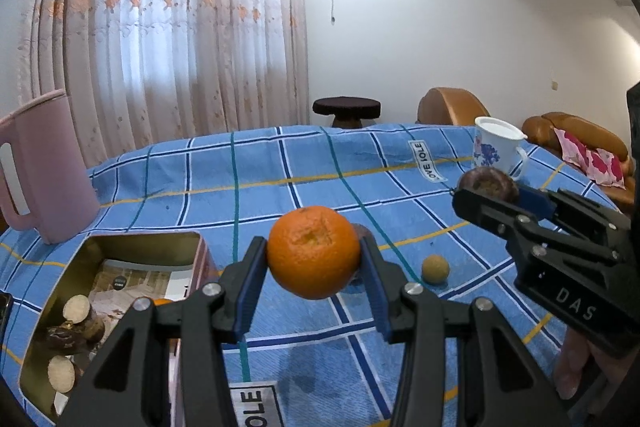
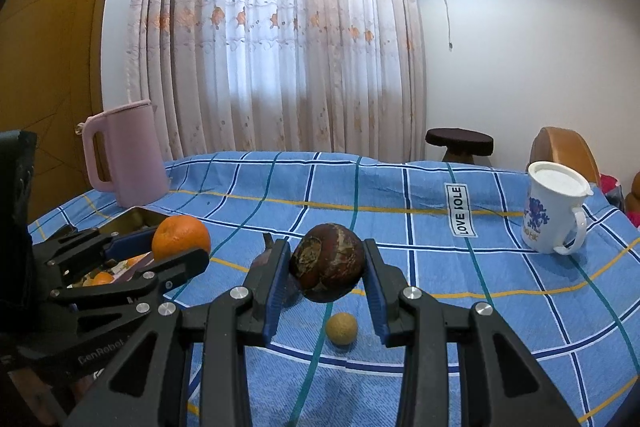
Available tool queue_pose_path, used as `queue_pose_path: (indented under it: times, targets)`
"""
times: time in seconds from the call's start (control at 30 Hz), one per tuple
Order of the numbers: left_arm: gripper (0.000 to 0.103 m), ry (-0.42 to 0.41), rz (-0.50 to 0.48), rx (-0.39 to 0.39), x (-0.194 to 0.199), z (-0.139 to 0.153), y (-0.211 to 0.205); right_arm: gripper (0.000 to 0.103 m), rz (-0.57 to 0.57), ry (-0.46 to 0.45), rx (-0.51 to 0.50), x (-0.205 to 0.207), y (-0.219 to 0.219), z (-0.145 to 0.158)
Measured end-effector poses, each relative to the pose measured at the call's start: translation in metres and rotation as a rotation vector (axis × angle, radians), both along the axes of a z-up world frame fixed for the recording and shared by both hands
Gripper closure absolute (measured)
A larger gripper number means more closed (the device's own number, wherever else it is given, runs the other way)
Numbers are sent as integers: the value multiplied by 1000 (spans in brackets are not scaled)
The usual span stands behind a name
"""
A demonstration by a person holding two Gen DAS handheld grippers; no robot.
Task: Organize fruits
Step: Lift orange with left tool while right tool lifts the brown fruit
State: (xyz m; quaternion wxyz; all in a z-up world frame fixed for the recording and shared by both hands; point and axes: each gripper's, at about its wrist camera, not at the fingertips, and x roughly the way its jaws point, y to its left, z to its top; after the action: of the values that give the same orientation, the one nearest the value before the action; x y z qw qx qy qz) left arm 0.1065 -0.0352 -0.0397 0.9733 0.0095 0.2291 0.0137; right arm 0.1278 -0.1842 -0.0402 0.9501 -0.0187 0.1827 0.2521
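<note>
Left tongs (image 1: 314,259) clench an orange (image 1: 313,251) lifted above the desk (image 1: 320,163); right tongs (image 2: 326,269) clench a dark fruit (image 2: 327,262). The open tin (image 1: 140,239) lies just left of the left tongs, the nearer pair.

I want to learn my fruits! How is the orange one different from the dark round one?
The orange is bright orange with a dimpled skin; the dark fruit is brown-red, mottled and scuffed. The orange sits in the left gripper; the dark fruit sits in the right gripper. The orange looks somewhat bigger. Both are round and held up off the blue checked cloth.
</note>
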Motion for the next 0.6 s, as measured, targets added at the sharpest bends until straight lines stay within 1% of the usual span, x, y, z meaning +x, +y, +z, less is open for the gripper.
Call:
queue_pose_path:
  times: [0.3,0.6]
  targets:
    - [55,-37,22,-8,-8,3,4,65,-2,-45,-9,-9,1,3]
    - [55,-23,15,-47,-15,3,15,65,15,-22,-11,-9,6,4]
